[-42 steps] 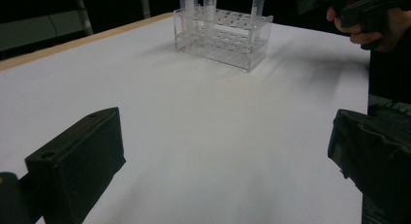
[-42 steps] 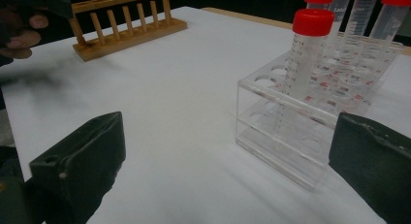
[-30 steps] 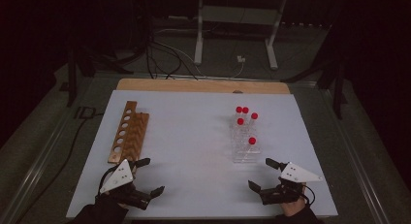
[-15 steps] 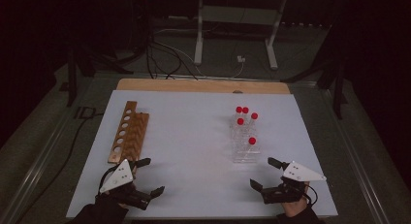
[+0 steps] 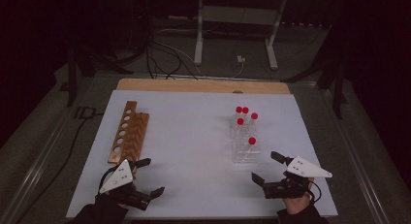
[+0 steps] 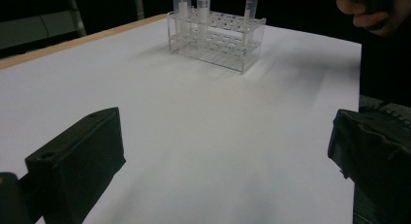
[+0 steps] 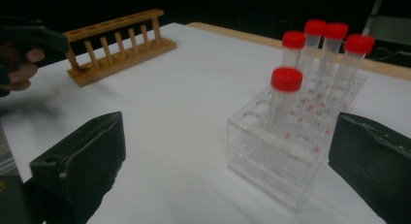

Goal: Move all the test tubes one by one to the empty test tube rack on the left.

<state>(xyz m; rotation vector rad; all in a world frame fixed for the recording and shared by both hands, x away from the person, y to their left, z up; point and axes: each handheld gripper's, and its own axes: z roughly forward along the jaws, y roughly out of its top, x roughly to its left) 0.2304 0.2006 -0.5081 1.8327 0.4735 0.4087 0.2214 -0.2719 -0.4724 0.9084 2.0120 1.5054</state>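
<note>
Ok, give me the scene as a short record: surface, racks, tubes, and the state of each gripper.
surface: white sheet over a wooden-edged table
clear rack: transparent plastic tube rack, right half of the sheet
tubes: five clear tubes with red caps, upright in the clear rack
wooden rack: brown wooden rack with a row of holes, left half, no tubes in it
left gripper: open, holding nothing, just near of the wooden rack
right gripper: open, holding nothing, just near of the clear rack
</note>
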